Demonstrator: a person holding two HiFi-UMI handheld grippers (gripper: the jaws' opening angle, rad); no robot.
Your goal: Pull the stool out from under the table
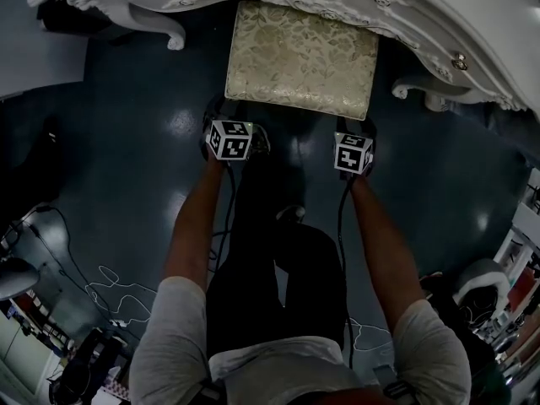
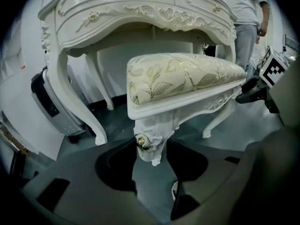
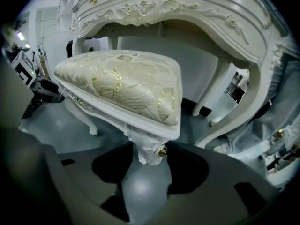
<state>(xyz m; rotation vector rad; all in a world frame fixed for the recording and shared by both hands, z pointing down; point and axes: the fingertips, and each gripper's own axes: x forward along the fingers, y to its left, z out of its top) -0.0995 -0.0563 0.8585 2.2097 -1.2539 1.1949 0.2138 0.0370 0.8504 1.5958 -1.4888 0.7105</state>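
Left gripper (image 2: 152, 146): closed on the stool's front leg (image 2: 151, 128), just under the seat.
Right gripper (image 3: 151, 154): clamped likewise on the other front leg (image 3: 146, 142).
Stool (image 1: 300, 57): rear edge is tucked under the bench (image 1: 126, 2).
Pull: both grips are best drawn back evenly, with the legs kept low over the floor (image 1: 126, 159).

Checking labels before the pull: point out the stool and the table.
stool (image 1: 299, 57): head view, middle of the patterned seat cushion.
table (image 2: 140, 14): left gripper view, carved white front apron above the stool.
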